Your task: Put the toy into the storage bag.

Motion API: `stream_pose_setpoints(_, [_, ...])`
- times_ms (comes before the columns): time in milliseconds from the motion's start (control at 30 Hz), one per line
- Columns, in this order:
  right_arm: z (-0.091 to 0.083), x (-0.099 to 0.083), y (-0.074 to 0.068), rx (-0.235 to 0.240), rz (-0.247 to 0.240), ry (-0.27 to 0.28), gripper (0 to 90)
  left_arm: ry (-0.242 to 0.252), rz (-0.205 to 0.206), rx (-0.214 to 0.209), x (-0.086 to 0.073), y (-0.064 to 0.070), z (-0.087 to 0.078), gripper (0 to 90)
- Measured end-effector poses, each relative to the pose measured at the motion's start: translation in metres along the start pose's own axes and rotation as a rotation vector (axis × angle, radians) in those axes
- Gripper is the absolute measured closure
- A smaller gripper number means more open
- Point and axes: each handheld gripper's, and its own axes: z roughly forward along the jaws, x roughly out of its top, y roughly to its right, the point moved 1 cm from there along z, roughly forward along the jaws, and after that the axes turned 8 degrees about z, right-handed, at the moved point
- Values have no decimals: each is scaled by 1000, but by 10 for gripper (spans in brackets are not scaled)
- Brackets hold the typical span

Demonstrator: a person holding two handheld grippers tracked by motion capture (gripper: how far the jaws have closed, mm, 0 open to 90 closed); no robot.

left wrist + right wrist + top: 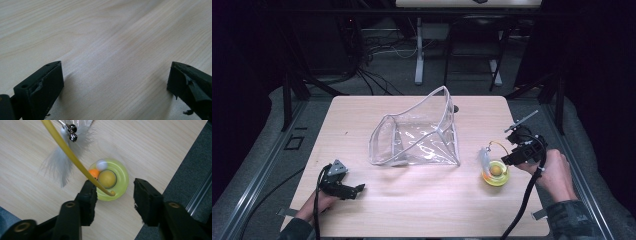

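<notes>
A yellow-green ring toy lies on the wooden table at the right, with an orange centre and small white and orange balls. A curved yellow wand rises from it, carrying white feathers and small bells. My right gripper is open just above the toy's right side, jaws either side of its rim. A clear plastic bag stands open in the table's middle. My left gripper is open, low over bare wood at the front left.
Dark grey floor lies past the table's right edge, close to the toy. Beyond the table's far edge are cables and stand legs. A metal rail runs along the left side.
</notes>
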Motion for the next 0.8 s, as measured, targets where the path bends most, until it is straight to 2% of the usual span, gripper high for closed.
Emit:
stream_pose_setpoints(167, [2, 3, -3, -22, -21, -22, 658, 0, 0, 0, 0, 0, 0, 4])
stream_pose_setpoints(233, [2, 3, -3, -27, -18, -29, 670, 0, 0, 0, 0, 0, 0, 4])
stream_pose_setpoints(267, [4, 5, -3, -44, -35, -44, 711, 0, 0, 0, 0, 0, 0, 4])
stream_pose_setpoints(333, [6, 5, -4, -54, -29, -40, 726, 0, 1, 0, 0, 0, 0, 4])
stream_pose_setpoints(367, [7, 6, -4, -47, -25, -40, 772, 0, 0, 0, 0, 0, 0, 4])
stream_pose_setpoints(433, [8, 6, -4, -65, -14, -41, 784, 0, 0, 0, 0, 0, 0, 4])
stream_pose_setpoints(633, [7, 7, -6, -74, -17, -46, 860, 0, 0, 0, 0, 0, 0, 4])
stream_pose_setpoints(800, [7, 7, -6, -71, -13, -42, 877, 0, 0, 0, 0, 0, 0, 3])
